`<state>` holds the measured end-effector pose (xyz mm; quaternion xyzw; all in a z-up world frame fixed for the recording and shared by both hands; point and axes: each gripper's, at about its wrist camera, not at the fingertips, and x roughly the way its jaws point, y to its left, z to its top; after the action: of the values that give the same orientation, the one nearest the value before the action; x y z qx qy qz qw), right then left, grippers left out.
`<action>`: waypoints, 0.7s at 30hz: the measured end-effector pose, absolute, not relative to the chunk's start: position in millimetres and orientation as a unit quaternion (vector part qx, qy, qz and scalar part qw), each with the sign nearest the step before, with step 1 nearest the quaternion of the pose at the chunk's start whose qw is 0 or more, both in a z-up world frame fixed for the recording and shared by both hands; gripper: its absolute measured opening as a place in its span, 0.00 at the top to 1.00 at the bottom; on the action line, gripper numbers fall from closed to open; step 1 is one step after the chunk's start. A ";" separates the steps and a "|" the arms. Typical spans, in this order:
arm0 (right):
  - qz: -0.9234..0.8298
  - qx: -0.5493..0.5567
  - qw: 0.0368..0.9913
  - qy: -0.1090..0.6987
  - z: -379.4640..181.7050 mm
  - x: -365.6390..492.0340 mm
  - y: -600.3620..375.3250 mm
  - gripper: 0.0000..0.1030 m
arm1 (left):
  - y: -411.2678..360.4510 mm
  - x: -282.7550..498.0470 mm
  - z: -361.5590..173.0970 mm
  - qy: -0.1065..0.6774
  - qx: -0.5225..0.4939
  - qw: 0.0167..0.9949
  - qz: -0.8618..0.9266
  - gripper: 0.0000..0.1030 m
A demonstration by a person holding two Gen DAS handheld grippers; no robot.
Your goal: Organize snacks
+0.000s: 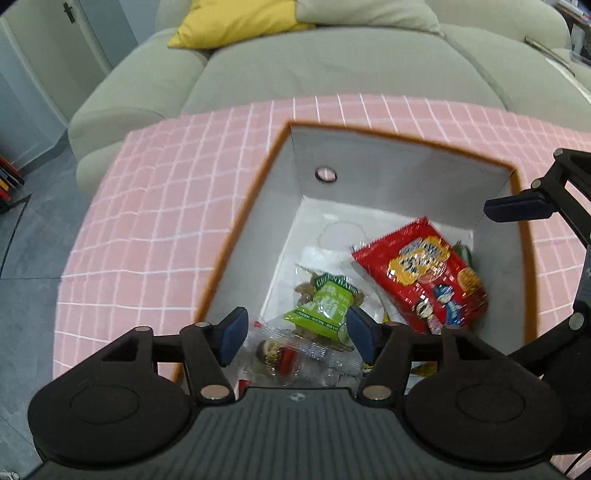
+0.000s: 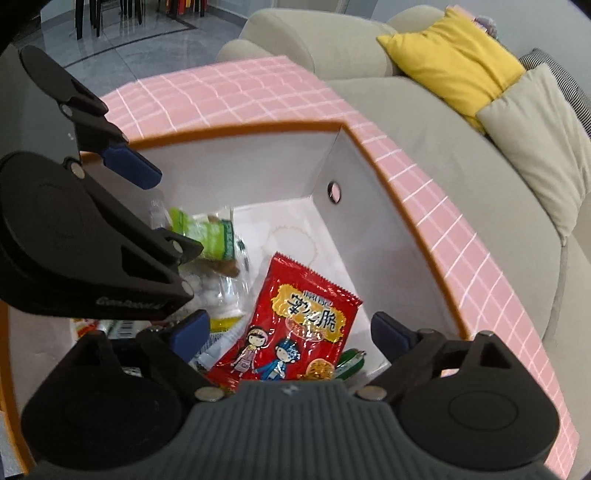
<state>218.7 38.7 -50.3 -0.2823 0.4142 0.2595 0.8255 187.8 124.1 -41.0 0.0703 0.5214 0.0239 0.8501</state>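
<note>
An orange-rimmed box (image 1: 369, 177) with white inner walls stands on a pink checked tablecloth. Inside lie a red snack packet (image 1: 424, 273), a green snack packet (image 1: 321, 306) and a clear wrapped snack (image 1: 291, 354). My left gripper (image 1: 295, 332) is open and empty, just above the green and clear packets. My right gripper (image 2: 291, 332) is open and empty, above the red packet (image 2: 295, 325). The green packet (image 2: 210, 236) shows behind the left gripper in the right wrist view. The right gripper's finger (image 1: 517, 208) reaches over the box's right wall.
The box (image 2: 236, 129) stands on a table covered by the pink cloth (image 1: 166, 206). A grey-green sofa (image 1: 332, 66) with a yellow cushion (image 1: 236, 22) stands just behind the table. Grey tiled floor (image 1: 26, 240) lies to the left.
</note>
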 end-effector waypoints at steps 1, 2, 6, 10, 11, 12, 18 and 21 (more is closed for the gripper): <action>0.259 -0.281 0.829 0.409 -43.9 214.5 37.6 0.08 | 124.0 185.5 -34.7 0.516 0.070 0.853 0.027 0.28; 0.259 -0.278 0.832 0.403 -37.2 210.3 35.6 0.08 | 124.4 182.5 -27.4 0.509 0.069 0.858 0.031 0.28; 0.252 -0.255 0.852 0.381 -9.6 192.0 27.1 0.08 | 124.8 165.0 4.9 0.462 0.059 0.884 0.048 0.28; 0.239 -0.229 0.878 0.347 18.7 169.3 15.4 0.07 | 119.0 139.2 39.3 0.405 0.055 0.911 0.050 0.24; 0.235 -0.224 0.884 0.336 25.7 162.2 12.1 0.06 | 116.9 131.2 48.5 0.390 0.056 0.918 0.051 0.24; 0.230 -0.219 0.891 0.325 32.7 155.0 8.2 0.06 | 114.6 124.1 55.9 0.377 0.056 0.923 0.052 0.23; 0.207 -0.180 0.925 0.264 64.7 107.3 -15.9 0.04 | 98.9 81.3 92.4 0.309 0.054 0.948 0.051 0.17; 0.201 -0.157 0.937 0.240 75.2 80.1 -28.0 0.04 | 88.8 61.5 102.4 0.284 0.055 0.956 0.042 0.16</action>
<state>80.1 -28.0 75.2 -0.1568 0.2401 0.2011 0.9367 61.5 88.8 102.4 0.0551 0.2841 0.0424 0.9563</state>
